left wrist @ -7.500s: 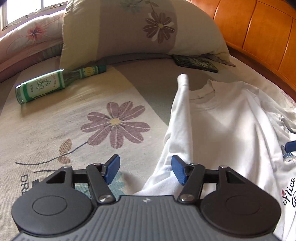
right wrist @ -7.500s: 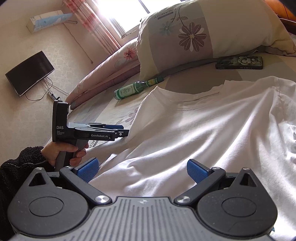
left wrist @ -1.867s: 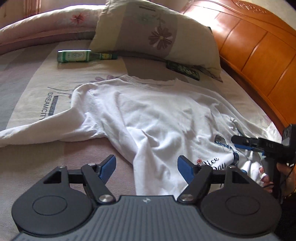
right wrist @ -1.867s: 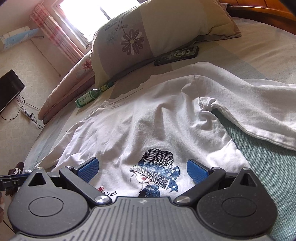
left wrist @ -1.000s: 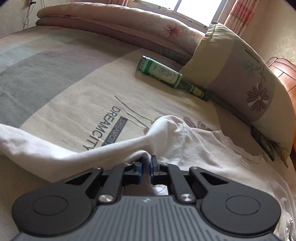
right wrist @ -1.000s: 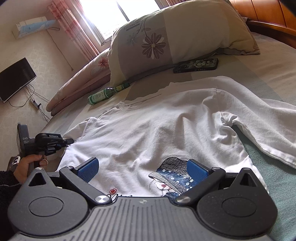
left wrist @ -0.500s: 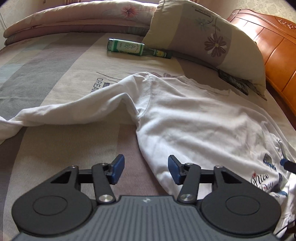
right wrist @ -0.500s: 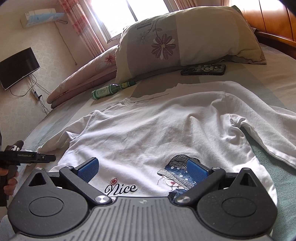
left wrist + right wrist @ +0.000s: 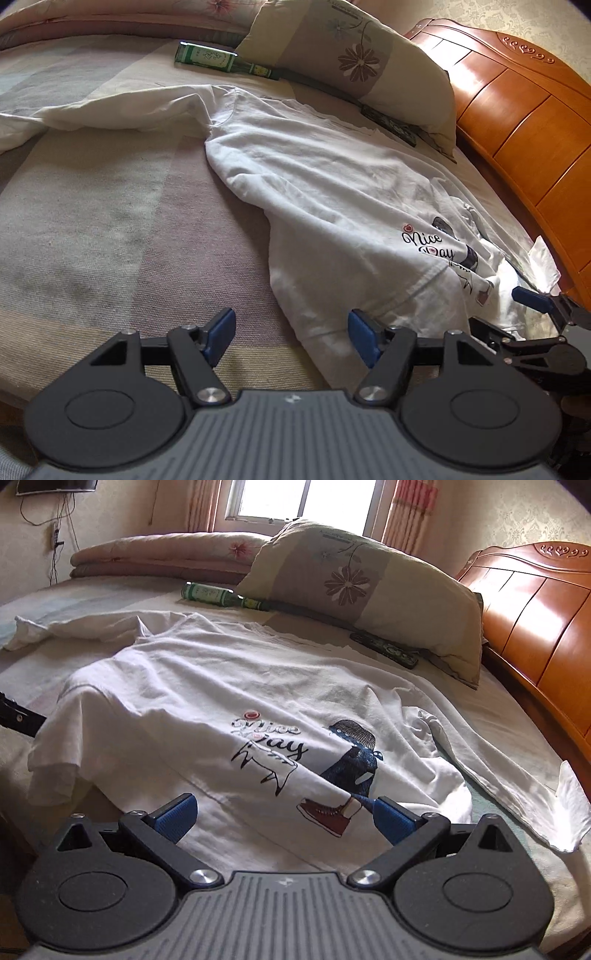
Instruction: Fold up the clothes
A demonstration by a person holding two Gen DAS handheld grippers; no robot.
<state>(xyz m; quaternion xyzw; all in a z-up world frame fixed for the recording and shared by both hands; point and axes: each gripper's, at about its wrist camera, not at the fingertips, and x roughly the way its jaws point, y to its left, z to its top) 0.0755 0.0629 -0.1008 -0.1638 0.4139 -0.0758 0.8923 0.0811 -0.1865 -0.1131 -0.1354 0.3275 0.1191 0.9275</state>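
Note:
A white long-sleeved shirt (image 9: pixel 332 192) with a "Nice Day" print lies spread face up on the bed. Its left sleeve (image 9: pixel 110 110) stretches out to the left, its right sleeve (image 9: pixel 517 775) to the right. My left gripper (image 9: pixel 291 332) hovers at the shirt's lower left corner. Its jaws are opening, and the hem corner lies loose between the pads, untouched. Over the middle of the hem (image 9: pixel 258 834), my right gripper (image 9: pixel 284 816) is open with nothing in its grip. In the left wrist view the right gripper (image 9: pixel 535 302) shows at the right edge.
A green glass bottle (image 9: pixel 214 592) lies beside a flowered pillow (image 9: pixel 354 590) at the head of the bed. A dark phone (image 9: pixel 384 648) rests by the pillow. The wooden headboard (image 9: pixel 517 122) runs along the right. A folded quilt (image 9: pixel 159 557) lies under the window.
My left gripper let go of the shirt cloth near the shoulder, opened, and moved back and right to the hem corner. The right gripper swung left along the hem and rolled.

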